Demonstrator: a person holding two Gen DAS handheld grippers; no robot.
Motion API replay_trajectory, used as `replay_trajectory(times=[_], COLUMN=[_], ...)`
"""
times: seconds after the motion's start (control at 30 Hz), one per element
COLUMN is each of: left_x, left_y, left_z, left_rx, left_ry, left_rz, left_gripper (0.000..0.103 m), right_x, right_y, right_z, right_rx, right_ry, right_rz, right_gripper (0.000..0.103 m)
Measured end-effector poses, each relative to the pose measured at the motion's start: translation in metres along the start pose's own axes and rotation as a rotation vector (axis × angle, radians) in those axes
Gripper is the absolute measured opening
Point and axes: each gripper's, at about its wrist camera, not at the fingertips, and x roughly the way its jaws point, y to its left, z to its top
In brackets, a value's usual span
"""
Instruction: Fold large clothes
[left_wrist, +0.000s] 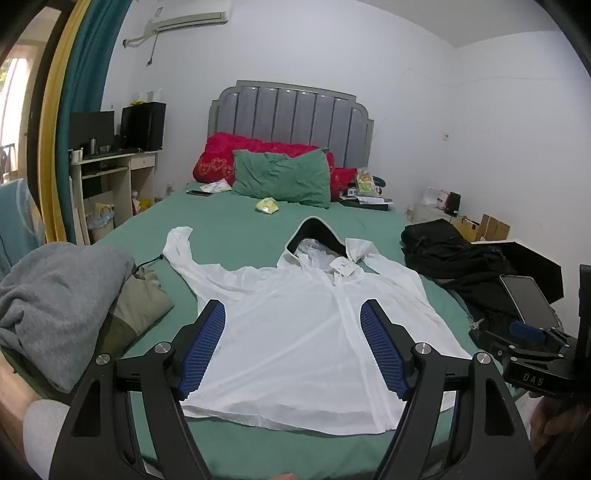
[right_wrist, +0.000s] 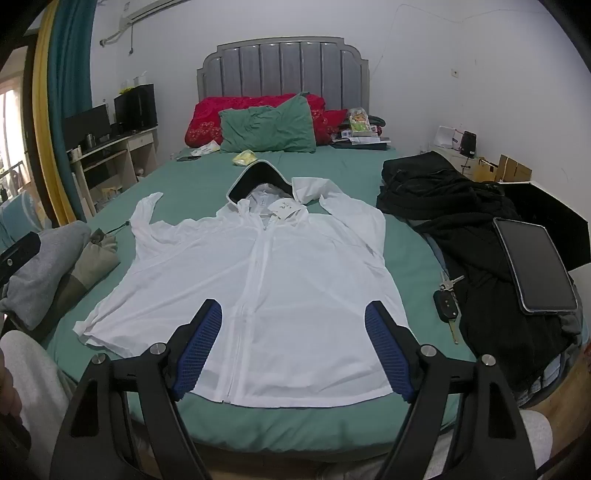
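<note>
Overhead, both tools hang above the near end of the bed (right_wrist: 207, 173), tipped downward toward the white hooded jacket (right_wrist: 280, 280) spread flat on the green sheet. The left gripper (left_wrist: 293, 347) has its blue pads (left_wrist: 203, 350) spread wide with nothing between them, poised over the jacket's lower half without touching it. The right gripper (right_wrist: 293, 347) is likewise spread wide and empty, set above the hem just right of the zipper line.

The jacket lies face up, zipped, its hood toward the headboard with a paper tag (right_wrist: 282, 210) at the collar. One sleeve reaches out toward the left side of the bed; the other is bent near the hood on the right. Its hem runs close to the foot edge of the mattress, leaving a narrow strip of bare sheet there. Green sheet shows open beyond the hood, up to the green pillow (right_wrist: 267, 127) and red pillows behind it.

Room at the sides is tighter. On the left, a grey folded garment (right_wrist: 40, 266) and an olive one (right_wrist: 94, 258) sit just beside the spread sleeve. On the right, a heap of black clothes (right_wrist: 461, 221) carries a tablet (right_wrist: 533, 264), and a car key with keys (right_wrist: 448, 302) lies on the sheet between that heap and the jacket's side. A small yellow packet (right_wrist: 244, 157) lies near the pillow.
</note>
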Motion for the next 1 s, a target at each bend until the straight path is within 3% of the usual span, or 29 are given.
replay_trajectory(times=[1.0], left_x=[0.0008], left_y=[0.0006], left_z=[-0.0065], left_rx=[0.011], left_ry=[0.012], left_rz=[0.007], left_gripper=[0.079], right_x=[0.0007], right_y=[0.0012], right_z=[-0.0005], right_rx=[0.004], right_ry=[0.003], right_rz=[0.004], right_gripper=[0.08])
